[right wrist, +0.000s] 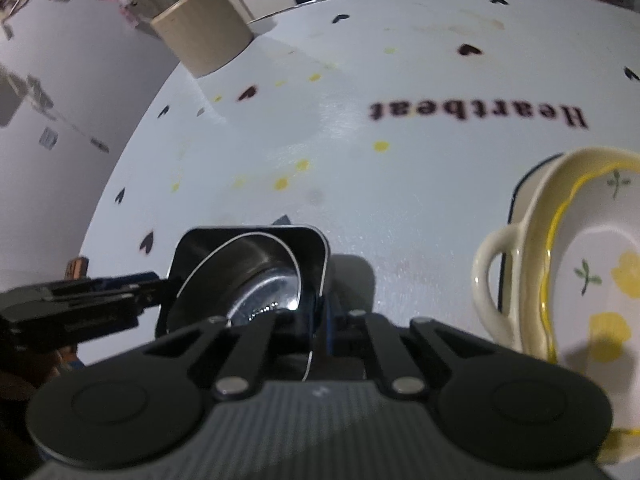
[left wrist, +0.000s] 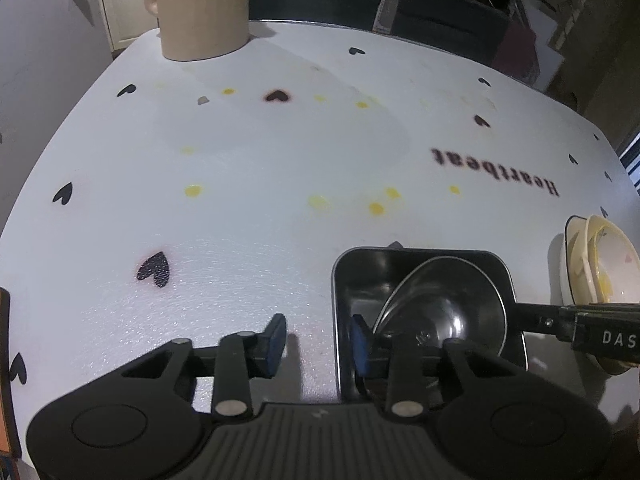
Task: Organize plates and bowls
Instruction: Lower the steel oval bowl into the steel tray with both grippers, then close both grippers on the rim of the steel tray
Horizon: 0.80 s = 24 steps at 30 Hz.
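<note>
A square steel tray (left wrist: 360, 276) (right wrist: 320, 260) sits on the white table (left wrist: 280, 160) with a round steel bowl (left wrist: 440, 304) (right wrist: 256, 276) leaning tilted inside it. My left gripper (left wrist: 318, 340) straddles the tray's left wall, one pad outside and one inside, with a gap left on the outer side. It shows at the tray's left edge in the right wrist view (right wrist: 160, 288). My right gripper (right wrist: 318, 320) is shut on the tray's right wall, and in the left wrist view it reaches in from the right (left wrist: 520, 316).
Stacked ceramic dishes stand right of the tray: a cream bowl with a loop handle (right wrist: 492, 280) holding a yellow-flowered plate (right wrist: 580, 280) (left wrist: 600, 264). A beige jug (left wrist: 200, 12) (right wrist: 204, 36) stands at the far left. Dark chairs line the far edge.
</note>
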Available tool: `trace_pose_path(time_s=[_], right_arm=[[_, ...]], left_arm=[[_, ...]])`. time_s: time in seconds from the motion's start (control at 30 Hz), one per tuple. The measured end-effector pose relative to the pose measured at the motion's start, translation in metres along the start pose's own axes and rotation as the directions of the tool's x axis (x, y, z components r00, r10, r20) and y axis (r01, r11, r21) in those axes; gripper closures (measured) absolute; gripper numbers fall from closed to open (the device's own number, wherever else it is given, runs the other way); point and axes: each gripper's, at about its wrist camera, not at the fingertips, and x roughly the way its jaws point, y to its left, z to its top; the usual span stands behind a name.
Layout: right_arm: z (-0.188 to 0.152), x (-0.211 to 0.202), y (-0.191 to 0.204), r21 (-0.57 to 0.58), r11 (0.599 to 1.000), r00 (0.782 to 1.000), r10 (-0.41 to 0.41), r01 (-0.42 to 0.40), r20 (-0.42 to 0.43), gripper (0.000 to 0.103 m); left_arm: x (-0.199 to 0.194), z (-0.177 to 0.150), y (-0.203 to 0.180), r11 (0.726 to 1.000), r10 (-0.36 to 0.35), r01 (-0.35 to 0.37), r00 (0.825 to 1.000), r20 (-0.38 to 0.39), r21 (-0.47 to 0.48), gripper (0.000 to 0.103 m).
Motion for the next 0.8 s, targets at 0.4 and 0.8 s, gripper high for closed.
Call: trace_pose_path(time_s=[0.4, 0.8], right_arm=[[-0.012, -0.002, -0.017, 0.141, 0.989, 0.999, 0.044, -0.048, 0.027, 0.096], [-0.013, 0.004, -0.010, 0.153, 0.988, 0.999, 0.026, -0.031, 0.037, 0.096]], left_arm=[[0.011, 0.002, -0.001, 0.997, -0.072, 0.072, 0.997, -0.033, -0.023, 0.093], [0.008, 0.001, 0.008, 0.990, -0.118, 0.116, 0.993, -0.019, -0.083, 0.093]])
